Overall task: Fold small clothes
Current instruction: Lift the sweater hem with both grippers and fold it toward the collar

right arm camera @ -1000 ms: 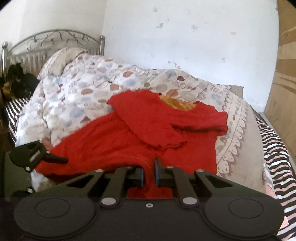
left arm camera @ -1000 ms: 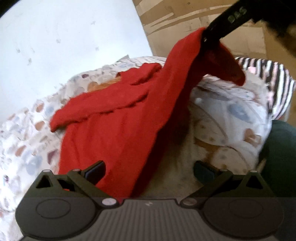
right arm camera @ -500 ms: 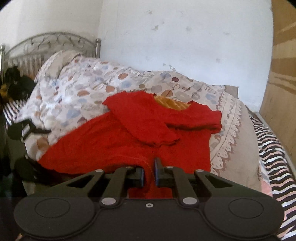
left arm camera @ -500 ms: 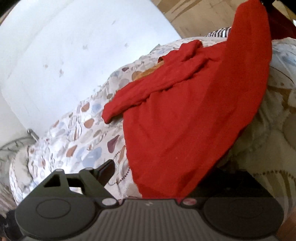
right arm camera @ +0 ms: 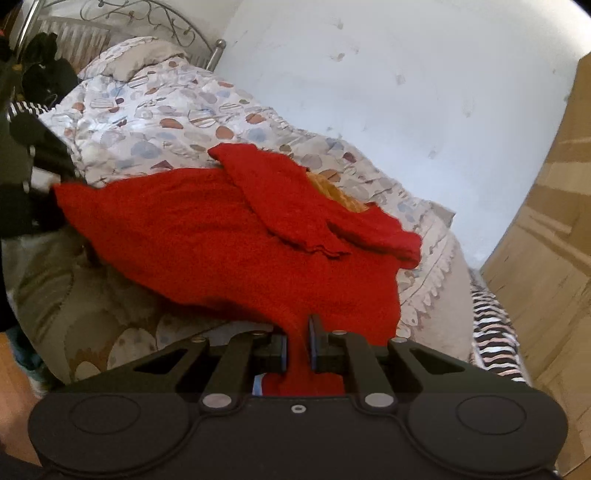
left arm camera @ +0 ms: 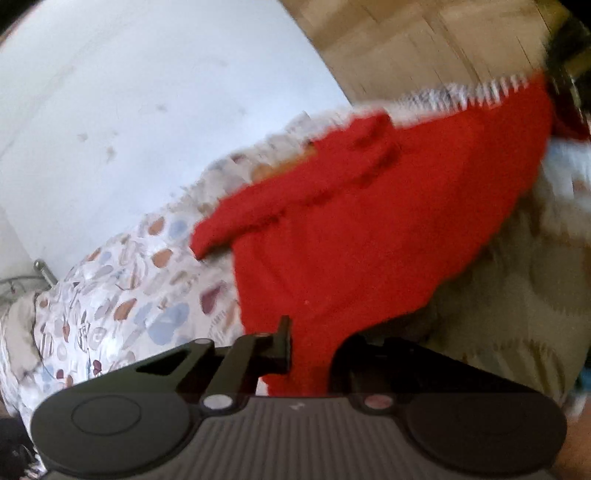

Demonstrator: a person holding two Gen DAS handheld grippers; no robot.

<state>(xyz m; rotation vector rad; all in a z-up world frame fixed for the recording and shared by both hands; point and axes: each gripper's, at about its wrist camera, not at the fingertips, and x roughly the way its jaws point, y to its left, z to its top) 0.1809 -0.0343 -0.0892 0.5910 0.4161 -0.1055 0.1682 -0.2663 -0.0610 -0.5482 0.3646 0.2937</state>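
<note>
In the left wrist view, the left gripper (left arm camera: 308, 354) at the bottom centre is closed on the lower corner of the red knitted garment (left arm camera: 351, 236). The soft, fuzzy cloth stretches from there diagonally to the upper right of the frame, over the patterned quilt (left arm camera: 122, 295); this view is blurred.

In the right wrist view, the right gripper (right arm camera: 297, 349) is closed on a bunched corner of the red knitted garment (right arm camera: 207, 236) at the bottom centre. Its long axis runs from the left side toward the right, with folded sleeves on top in the middle. A metal bed frame (right arm camera: 110, 11) is in the upper left.
</note>
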